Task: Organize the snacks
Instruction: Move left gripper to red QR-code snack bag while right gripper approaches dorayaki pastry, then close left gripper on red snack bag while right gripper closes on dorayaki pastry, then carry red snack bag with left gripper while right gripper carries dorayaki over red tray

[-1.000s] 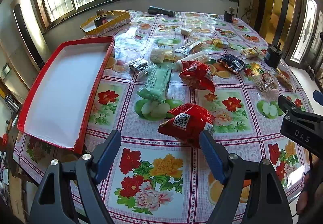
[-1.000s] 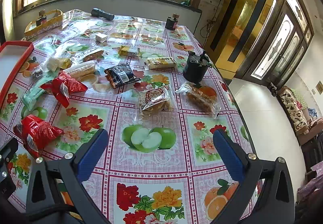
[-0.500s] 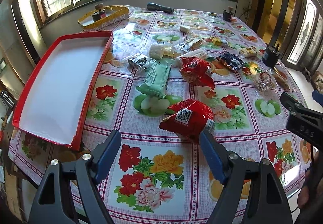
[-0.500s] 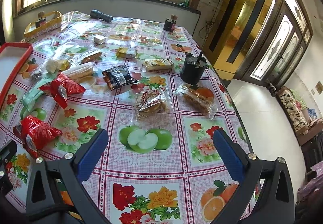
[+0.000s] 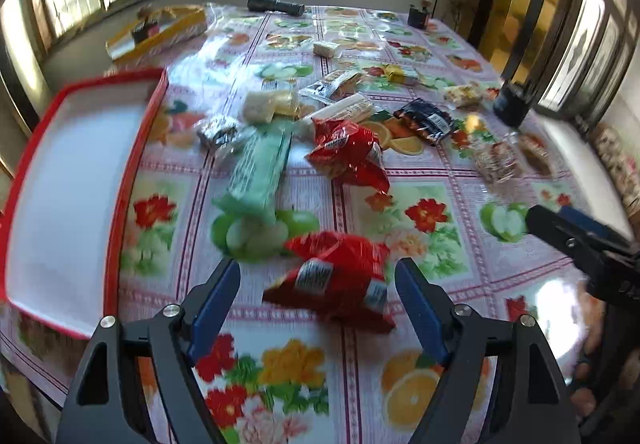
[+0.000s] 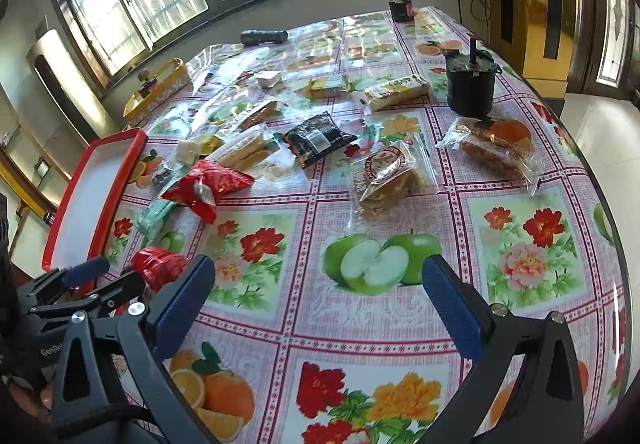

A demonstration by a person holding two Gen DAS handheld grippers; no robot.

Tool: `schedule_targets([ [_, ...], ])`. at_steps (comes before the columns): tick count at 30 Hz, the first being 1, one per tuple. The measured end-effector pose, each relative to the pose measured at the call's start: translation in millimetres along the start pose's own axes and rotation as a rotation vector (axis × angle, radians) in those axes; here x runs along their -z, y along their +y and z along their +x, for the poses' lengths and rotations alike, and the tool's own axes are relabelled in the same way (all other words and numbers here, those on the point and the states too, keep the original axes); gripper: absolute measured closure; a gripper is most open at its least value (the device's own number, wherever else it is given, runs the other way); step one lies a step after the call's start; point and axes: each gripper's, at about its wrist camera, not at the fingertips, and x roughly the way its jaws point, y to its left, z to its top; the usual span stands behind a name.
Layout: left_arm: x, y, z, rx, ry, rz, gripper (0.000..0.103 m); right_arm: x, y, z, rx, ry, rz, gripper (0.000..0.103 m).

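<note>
My left gripper (image 5: 318, 276) is open, its blue fingers on either side of a red snack bag (image 5: 334, 278) near the table's front edge; the jaws stand apart from the bag. It also shows in the right wrist view (image 6: 158, 266). A second red bag (image 5: 348, 153), a green pack (image 5: 260, 171) and several more wrapped snacks lie further back. A red tray with a white inside (image 5: 76, 179) sits at the left. My right gripper (image 6: 320, 292) is open and empty above the cloth, with clear-wrapped pastries (image 6: 386, 179) ahead of it.
A black motor-like block (image 6: 470, 83) stands at the right. A yellow basket (image 5: 160, 29) and a black flashlight (image 5: 276, 5) lie at the far side by the windows. The table edge runs close in front of me.
My left gripper has moved forward and down, so the near red bag now lies between its fingers. The right gripper has turned left, bringing the tray and left gripper into view.
</note>
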Motion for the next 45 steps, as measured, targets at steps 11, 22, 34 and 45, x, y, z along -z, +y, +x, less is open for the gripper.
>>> schedule_targets([
  [11, -0.7, -10.4, 36.4, -0.002, 0.086, 0.063, 0.024, -30.4, -31.9, 33.4, 0.066, 0.015, -0.007, 0.002],
  [22, 1.0, -0.7, 45.2, 0.067, 0.072, 0.048, 0.036, -52.9, -27.5, 87.5, 0.205, 0.108, -0.125, 0.034],
  [34, 5.1, 2.0, 20.5, 0.08, 0.018, 0.042, 0.04, -37.0, -23.5, 45.8, 0.042, 0.049, -0.042, 0.066],
  [45, 10.8, 22.6, -13.7, 0.068, -0.044, -0.007, 0.04, -20.6, 3.7, 18.8, -0.004, 0.025, -0.084, 0.068],
])
